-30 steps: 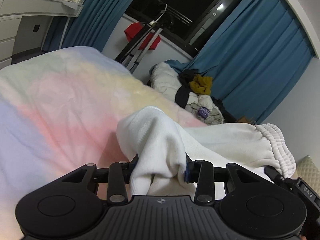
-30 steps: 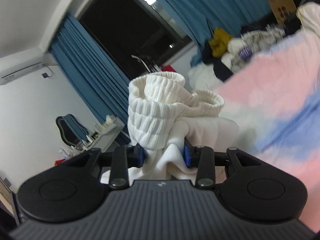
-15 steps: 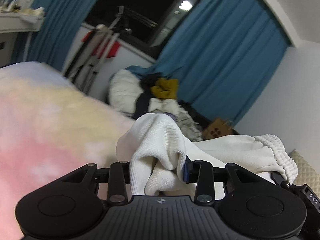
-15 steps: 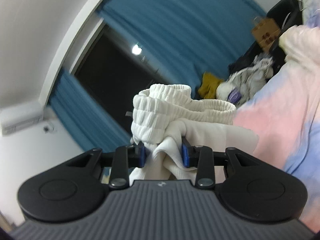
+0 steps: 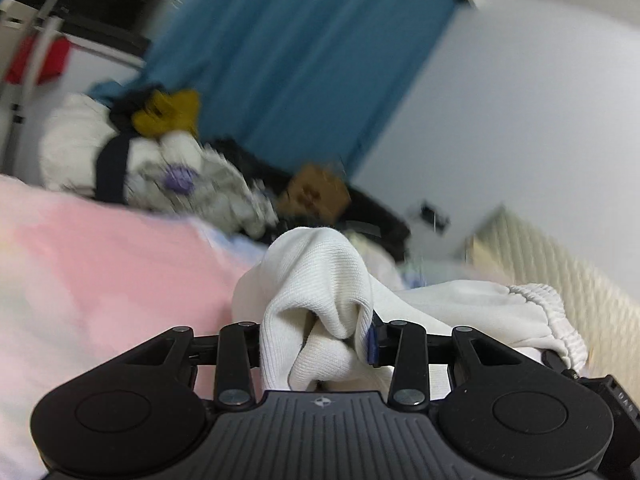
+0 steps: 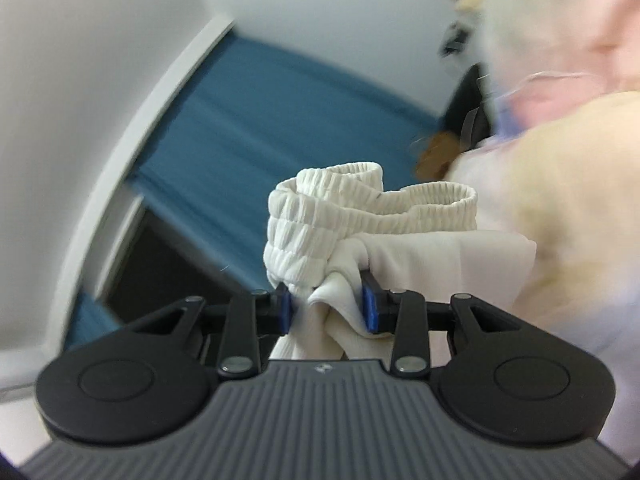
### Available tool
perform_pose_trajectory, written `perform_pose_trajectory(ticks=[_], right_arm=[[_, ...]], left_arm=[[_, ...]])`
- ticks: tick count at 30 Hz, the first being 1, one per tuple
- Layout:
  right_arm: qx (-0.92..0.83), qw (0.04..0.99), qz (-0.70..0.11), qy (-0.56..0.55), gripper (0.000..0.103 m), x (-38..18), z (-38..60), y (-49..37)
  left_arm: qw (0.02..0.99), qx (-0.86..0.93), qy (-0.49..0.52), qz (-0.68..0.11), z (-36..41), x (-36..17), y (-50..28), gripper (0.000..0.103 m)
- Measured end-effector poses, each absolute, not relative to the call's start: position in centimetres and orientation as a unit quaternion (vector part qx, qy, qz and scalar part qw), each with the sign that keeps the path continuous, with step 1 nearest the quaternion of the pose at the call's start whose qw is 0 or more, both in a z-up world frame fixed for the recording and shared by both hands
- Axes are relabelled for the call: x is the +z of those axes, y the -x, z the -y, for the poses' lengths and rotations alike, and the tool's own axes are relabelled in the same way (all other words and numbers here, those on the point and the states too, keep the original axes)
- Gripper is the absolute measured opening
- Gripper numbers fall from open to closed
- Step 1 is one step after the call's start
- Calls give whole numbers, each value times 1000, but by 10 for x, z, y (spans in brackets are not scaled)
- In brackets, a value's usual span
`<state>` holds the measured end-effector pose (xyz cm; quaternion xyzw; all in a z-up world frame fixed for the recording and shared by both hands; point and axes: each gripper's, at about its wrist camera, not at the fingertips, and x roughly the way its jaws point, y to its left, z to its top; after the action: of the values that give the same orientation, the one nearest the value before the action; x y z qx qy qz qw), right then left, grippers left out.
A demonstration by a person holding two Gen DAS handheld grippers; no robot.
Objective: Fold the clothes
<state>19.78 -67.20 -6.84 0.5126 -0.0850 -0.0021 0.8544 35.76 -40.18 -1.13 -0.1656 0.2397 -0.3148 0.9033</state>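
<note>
White knit trousers [image 5: 316,280] are bunched in the left gripper [image 5: 316,344], jaws clamped on a fold above the pastel bed [image 5: 100,264]. The right gripper [image 6: 326,308] pinches the elastic waistband [image 6: 320,216]. Since a second ago both views have swung, apparently upward; the clothes pile [image 5: 160,160] now sits at 10 o'clock.

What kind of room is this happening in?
Most likely a bedroom: a pastel bedspread, blue curtains and a heap of clothes behind. Both grippers hold white trousers.
</note>
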Motion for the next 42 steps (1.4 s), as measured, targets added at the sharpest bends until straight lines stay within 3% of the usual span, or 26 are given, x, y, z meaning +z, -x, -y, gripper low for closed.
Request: perform_pose_trajectory(ticks=[4, 7, 18, 23, 30, 42], right_arm=[[-54, 842, 40, -535, 36, -116, 681, -194], [-60, 826, 55, -558, 36, -139, 671, -189], [-152, 828, -69, -536, 36, -149, 660, -168], [-172, 805, -94, -560, 37, -169, 665, -163], [-167, 778, -103, -597, 41, -163, 662, -147], [-206, 857, -143, -451, 41, -59, 617, -74]], left_arm=[[899, -324, 132, -265, 428, -49, -372, 43], [891, -329, 136, -281, 419, -67, -383, 45], [877, -322, 81, -347, 378, -99, -354, 53], [863, -319, 75, -385, 368, -105, -342, 62], [876, -301, 15, -376, 355, -69, -310, 64], [904, -301, -31, -303, 323, 31, -210, 92]])
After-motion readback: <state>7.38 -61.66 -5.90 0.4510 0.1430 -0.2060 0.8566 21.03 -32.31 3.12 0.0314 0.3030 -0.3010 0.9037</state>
